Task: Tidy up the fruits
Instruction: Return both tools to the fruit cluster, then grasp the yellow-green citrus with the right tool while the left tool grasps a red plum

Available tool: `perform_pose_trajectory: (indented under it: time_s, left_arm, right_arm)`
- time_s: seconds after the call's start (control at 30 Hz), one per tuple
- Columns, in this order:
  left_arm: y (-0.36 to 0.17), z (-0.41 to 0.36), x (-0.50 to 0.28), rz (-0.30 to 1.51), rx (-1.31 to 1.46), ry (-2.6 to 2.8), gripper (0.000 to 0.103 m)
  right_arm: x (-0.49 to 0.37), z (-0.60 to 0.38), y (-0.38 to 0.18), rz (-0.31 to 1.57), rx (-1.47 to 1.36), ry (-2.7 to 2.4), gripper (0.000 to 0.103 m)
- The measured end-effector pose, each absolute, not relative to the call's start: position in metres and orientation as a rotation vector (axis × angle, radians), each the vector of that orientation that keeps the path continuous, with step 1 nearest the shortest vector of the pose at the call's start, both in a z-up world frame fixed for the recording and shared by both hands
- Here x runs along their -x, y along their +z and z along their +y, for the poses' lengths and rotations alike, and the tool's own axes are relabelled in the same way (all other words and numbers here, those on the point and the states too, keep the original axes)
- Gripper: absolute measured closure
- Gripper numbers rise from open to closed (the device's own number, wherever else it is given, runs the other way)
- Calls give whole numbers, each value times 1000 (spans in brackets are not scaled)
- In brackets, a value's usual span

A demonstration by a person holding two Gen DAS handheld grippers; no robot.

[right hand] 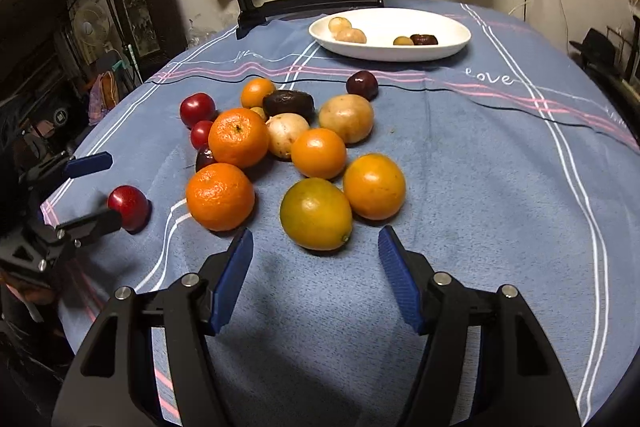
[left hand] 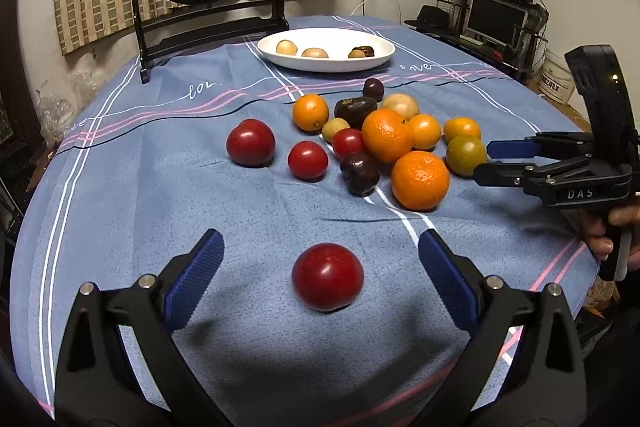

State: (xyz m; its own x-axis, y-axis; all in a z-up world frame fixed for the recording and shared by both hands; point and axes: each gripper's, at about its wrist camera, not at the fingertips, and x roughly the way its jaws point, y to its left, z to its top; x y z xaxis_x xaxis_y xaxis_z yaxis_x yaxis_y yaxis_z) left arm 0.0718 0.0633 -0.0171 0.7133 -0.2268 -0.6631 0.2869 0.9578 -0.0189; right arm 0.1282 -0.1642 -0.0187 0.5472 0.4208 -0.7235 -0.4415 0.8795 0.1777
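In the left wrist view, the left gripper (left hand: 322,269) fills the lower frame with its jaws wide apart. A red plum (left hand: 327,276) lies on the blue cloth (left hand: 140,195) between the pads, touching neither. Above it, mid-frame, sits the fruit pile (left hand: 376,139), and the white plate (left hand: 326,51) with a few fruits lies further up, near the top centre. At the right edge the right gripper (left hand: 482,163) points leftward, just beside a greenish orange (left hand: 465,155).

In the right wrist view, the left gripper (right hand: 100,191) shows at the left edge around the plum (right hand: 129,207). The right gripper (right hand: 316,247) is spread, holding nothing, with the greenish orange (right hand: 316,214) just ahead of its tips, at the frame's centre.
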Motion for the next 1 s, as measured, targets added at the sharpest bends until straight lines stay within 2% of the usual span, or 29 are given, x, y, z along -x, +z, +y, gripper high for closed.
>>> perform_pose_trajectory:
  time_s: [0.4,0.57,0.8,1.0]
  left_arm:
    - [-18,64,-76,745,-77,-285,4]
    - [-19,66,-78,755,-64,-285,4]
    - [-19,67,-79,759,-58,-284,4]
    - [-19,66,-80,768,-56,-290,4]
  right_arm:
    - [-139,-161,-23,908,-23,514,38]
    - [-142,-159,-25,921,-13,514,49]
    - [-145,-156,-27,935,-16,515,52]
    - [-147,-161,-27,937,-33,496,61]
